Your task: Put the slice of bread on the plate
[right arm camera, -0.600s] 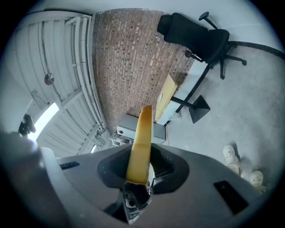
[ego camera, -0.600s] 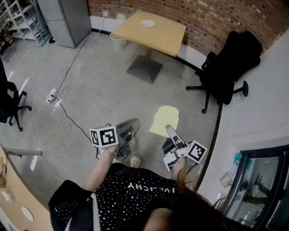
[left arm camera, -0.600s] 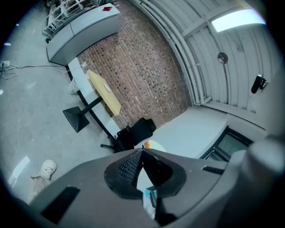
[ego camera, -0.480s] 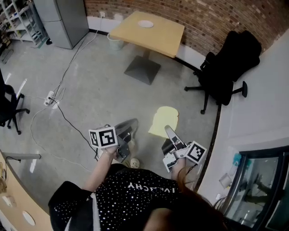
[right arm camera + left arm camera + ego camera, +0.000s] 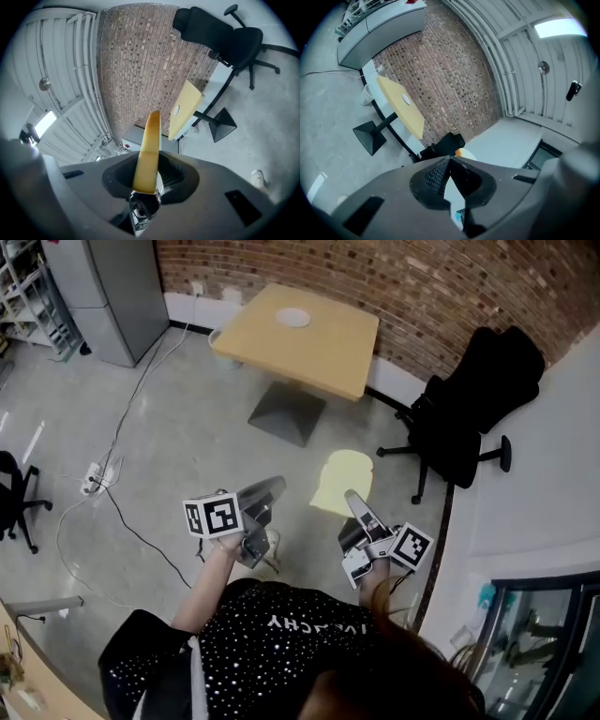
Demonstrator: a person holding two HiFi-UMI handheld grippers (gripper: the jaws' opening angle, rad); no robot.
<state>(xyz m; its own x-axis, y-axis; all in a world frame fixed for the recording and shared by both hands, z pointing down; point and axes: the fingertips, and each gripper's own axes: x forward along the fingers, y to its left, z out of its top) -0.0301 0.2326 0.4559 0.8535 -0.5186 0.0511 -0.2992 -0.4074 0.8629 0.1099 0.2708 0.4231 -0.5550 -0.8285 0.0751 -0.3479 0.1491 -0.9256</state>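
Observation:
A pale yellow slice of bread (image 5: 339, 482) stands on edge in my right gripper (image 5: 355, 502), which is shut on its lower end and held level above the floor. In the right gripper view the bread (image 5: 147, 152) rises between the jaws of that gripper (image 5: 146, 180). My left gripper (image 5: 268, 489) is beside it, shut, with nothing in it; its tips (image 5: 449, 159) meet. A small white plate (image 5: 292, 318) lies on a square yellow table (image 5: 309, 352) ahead, well beyond both grippers. The plate (image 5: 176, 111) and table (image 5: 186, 108) also show in the right gripper view.
A black office chair (image 5: 469, 399) stands right of the table by the brick wall (image 5: 422, 287). A grey cabinet (image 5: 103, 296) is at the far left. A cable and power strip (image 5: 94, 474) lie on the concrete floor. A white counter (image 5: 544, 484) runs along the right.
The table and plate have come closer and lower in the head view. Both grippers keep the same pose, and the bread stays in the right one.

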